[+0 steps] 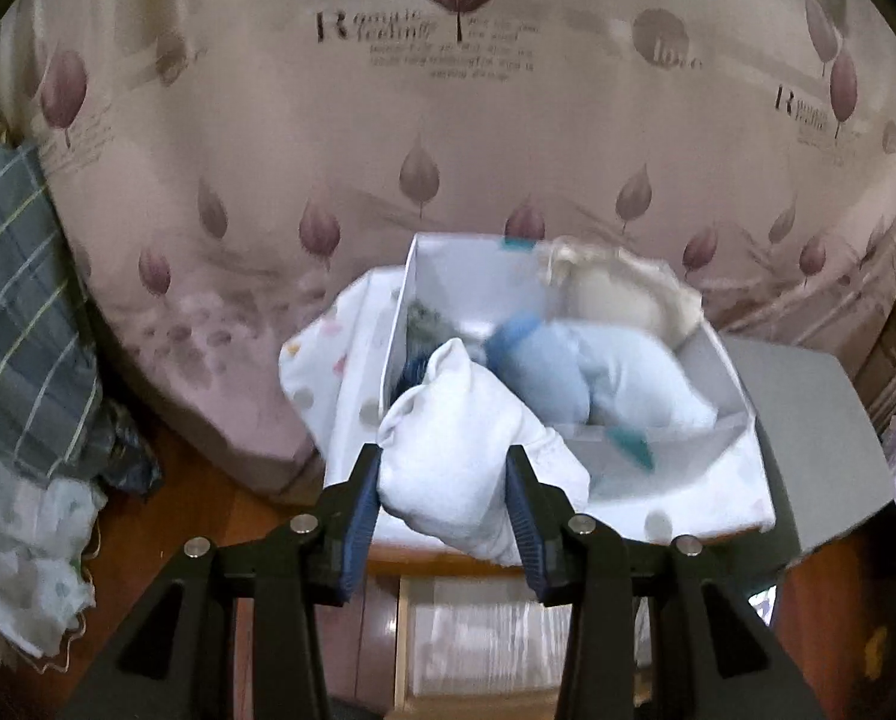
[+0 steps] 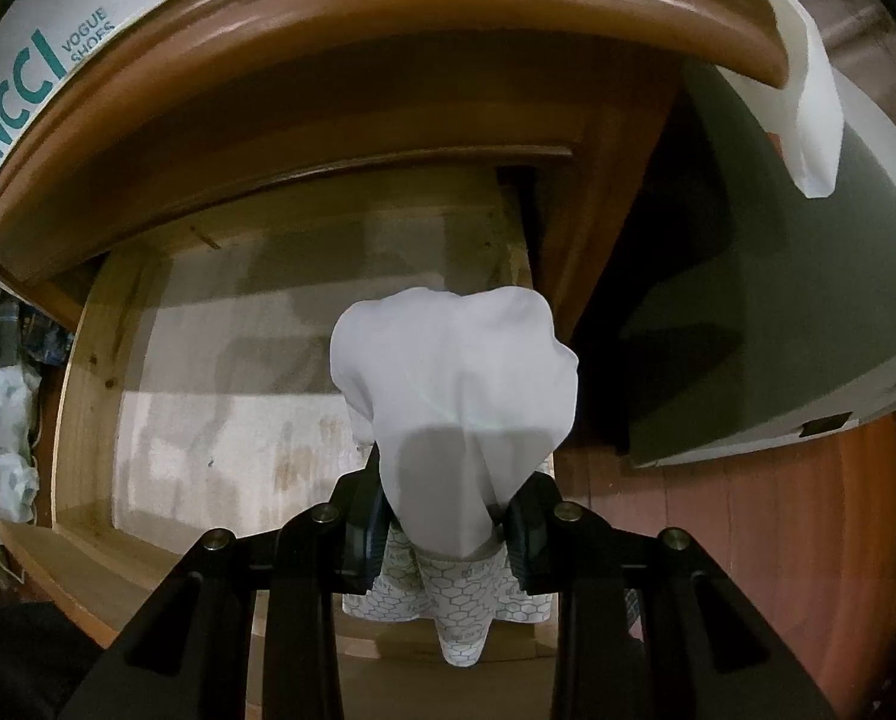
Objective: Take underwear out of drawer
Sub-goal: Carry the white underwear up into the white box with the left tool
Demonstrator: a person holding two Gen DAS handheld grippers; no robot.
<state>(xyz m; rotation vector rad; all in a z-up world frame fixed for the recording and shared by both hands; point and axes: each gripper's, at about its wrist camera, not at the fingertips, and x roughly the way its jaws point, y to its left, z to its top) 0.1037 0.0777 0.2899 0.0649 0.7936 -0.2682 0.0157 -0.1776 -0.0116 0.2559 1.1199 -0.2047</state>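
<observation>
1. The left hand-held gripper (image 1: 448, 492) is clamped on a rolled white underwear bundle (image 1: 472, 468), its long axis running forward, just before the white box (image 1: 742, 462) of folded garments.
2. The right hand-held gripper (image 2: 448, 525) is clamped on another white underwear piece (image 2: 454, 408), above the open drawer (image 2: 82, 408).
3. The box contents are blurred; the drawer's near corner is hidden.

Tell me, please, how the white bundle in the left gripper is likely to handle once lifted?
The white bundle bulges between the left gripper, so probably soft and light. Its loose end sags below, so it may unroll.
</observation>
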